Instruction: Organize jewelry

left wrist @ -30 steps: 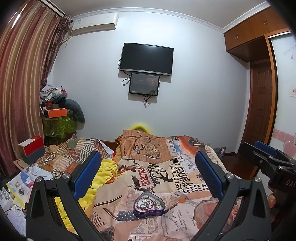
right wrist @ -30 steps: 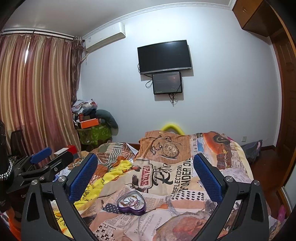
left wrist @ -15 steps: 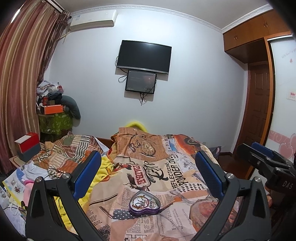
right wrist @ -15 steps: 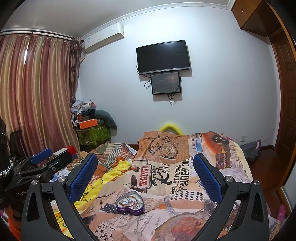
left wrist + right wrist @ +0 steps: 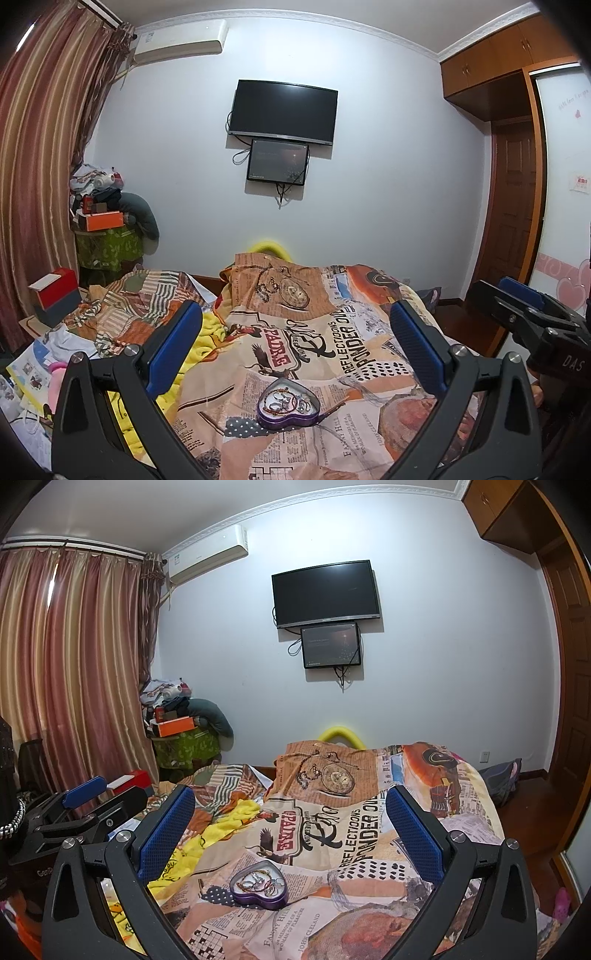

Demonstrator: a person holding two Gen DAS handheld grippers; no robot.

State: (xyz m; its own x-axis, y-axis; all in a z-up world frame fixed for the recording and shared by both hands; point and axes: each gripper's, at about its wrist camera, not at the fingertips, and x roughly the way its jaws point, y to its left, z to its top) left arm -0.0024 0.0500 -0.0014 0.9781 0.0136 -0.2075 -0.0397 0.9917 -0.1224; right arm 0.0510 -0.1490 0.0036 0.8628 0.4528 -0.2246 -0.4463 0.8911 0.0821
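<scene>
A purple heart-shaped tin [image 5: 288,404] lies open on the bed, with several rings and chains tangled inside; it also shows in the right wrist view [image 5: 259,885]. My left gripper [image 5: 295,350] is open and empty, held above and short of the tin. My right gripper [image 5: 290,830] is open and empty, also above and short of the tin. The right gripper shows at the right edge of the left wrist view [image 5: 524,314]; the left gripper shows at the left of the right wrist view [image 5: 85,812].
The bed carries a newspaper-print quilt [image 5: 332,339] and a yellow blanket [image 5: 229,823] at its left. Papers and boxes [image 5: 55,295] clutter the left side by the curtain [image 5: 74,683]. A TV [image 5: 282,110] hangs on the far wall. A wooden door [image 5: 513,206] stands right.
Both grippers have drifted slightly; the left view has tilted up and shifted, so the tin sits a little lower and more central. Both stay open.
</scene>
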